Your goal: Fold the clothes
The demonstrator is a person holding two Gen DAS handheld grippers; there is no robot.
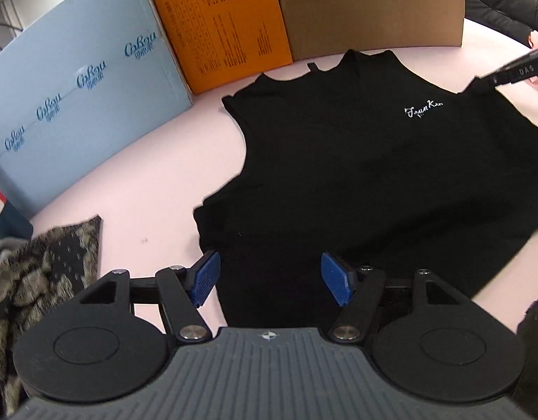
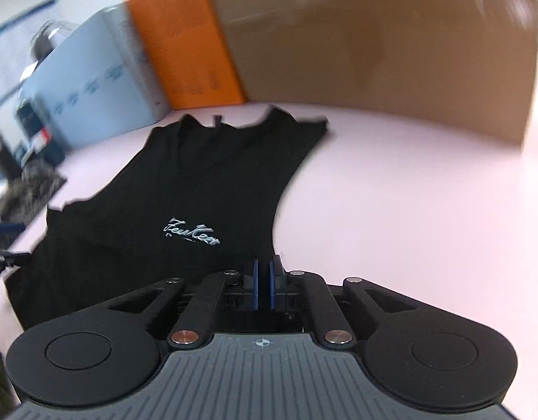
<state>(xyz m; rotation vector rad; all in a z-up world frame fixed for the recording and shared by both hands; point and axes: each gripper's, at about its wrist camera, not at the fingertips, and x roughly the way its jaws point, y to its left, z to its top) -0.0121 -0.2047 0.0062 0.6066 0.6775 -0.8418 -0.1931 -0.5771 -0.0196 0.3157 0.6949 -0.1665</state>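
Note:
A black sleeveless top (image 1: 356, 175) with a white script logo lies spread on the pink table (image 1: 146, 189), neck towards the boxes. My left gripper (image 1: 269, 276) is open, its blue pads wide apart over the top's lower left edge. My right gripper (image 2: 263, 280) is shut on the top's side edge below the armhole; the top also shows in the right wrist view (image 2: 185, 203), blurred. The right gripper shows in the left wrist view (image 1: 514, 70) at the top's far right edge.
A light blue box (image 1: 76, 105), an orange box (image 1: 216, 24) and a brown cardboard box (image 1: 367, 7) stand along the table's back. A patterned grey-brown garment (image 1: 41, 273) lies at the left. A person in dark clothes (image 1: 496, 3) is at the far right.

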